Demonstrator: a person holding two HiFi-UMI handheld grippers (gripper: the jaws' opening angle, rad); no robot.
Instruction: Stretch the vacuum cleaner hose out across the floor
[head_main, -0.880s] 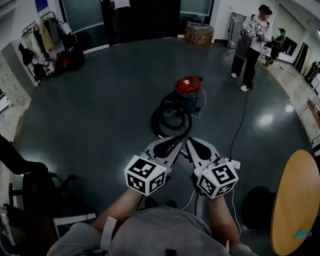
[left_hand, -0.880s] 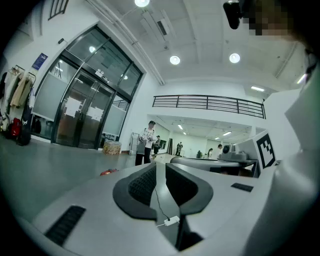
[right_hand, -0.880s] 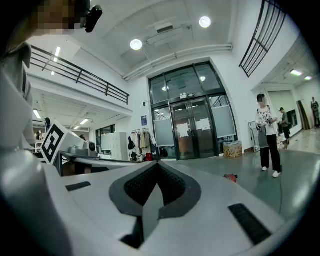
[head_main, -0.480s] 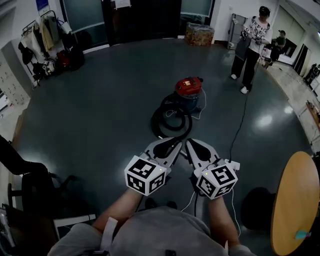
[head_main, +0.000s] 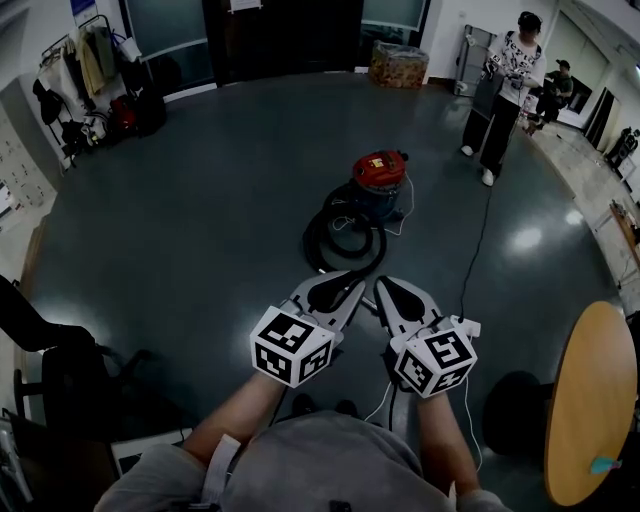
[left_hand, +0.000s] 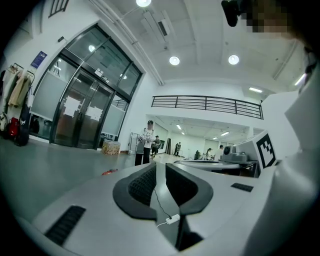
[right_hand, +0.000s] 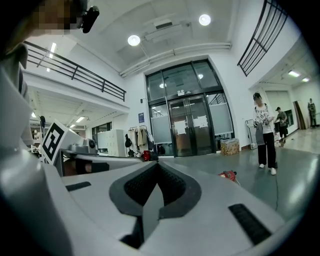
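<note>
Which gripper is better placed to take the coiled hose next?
Left, probably: the left gripper has its jaws slightly apart and points at the hose coil; the right gripper is shut.

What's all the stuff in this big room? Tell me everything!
vacuum: one, red top, middle of the floor
hose: one, black, coiled on the floor on the near side of the vacuum
cord: one, black, along the floor right of the vacuum
table: one, wooden, round, near right
box: one, brown, by the far doors
coats: several, mixed colours, rack at far left
person: one, patterned top, standing far right
second person: one, dark, behind the first
left gripper: one, white, open, empty
right gripper: one, white, shut, empty
</note>
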